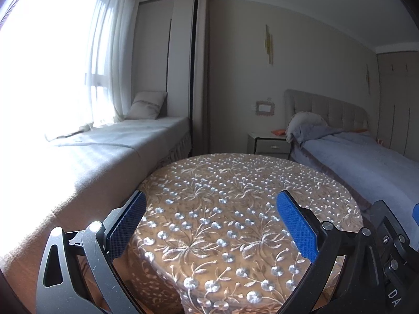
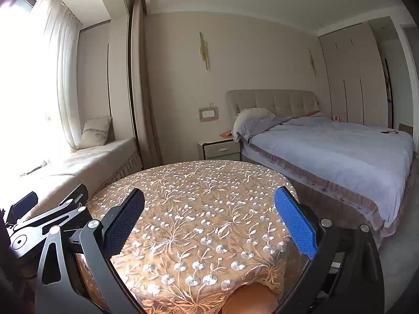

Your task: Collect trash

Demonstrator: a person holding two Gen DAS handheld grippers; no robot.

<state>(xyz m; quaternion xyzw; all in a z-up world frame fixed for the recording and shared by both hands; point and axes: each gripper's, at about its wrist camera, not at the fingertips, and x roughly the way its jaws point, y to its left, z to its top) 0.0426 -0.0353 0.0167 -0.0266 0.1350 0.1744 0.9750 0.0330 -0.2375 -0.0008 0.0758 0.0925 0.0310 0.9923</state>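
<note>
No trash shows in either view. My left gripper hangs open above a round table covered in a tan cloth with silver embroidered flowers; nothing sits between its blue pads. My right gripper is open too, over the same table, with empty space between its blue pads. The right gripper's frame shows at the right edge of the left wrist view, and the left gripper's frame at the left edge of the right wrist view. The tabletop looks bare.
A cushioned window seat with a pillow runs along the left under sheer curtains. A bed with a blue-grey duvet stands at right, a small nightstand beside it. A wardrobe fills the far right wall.
</note>
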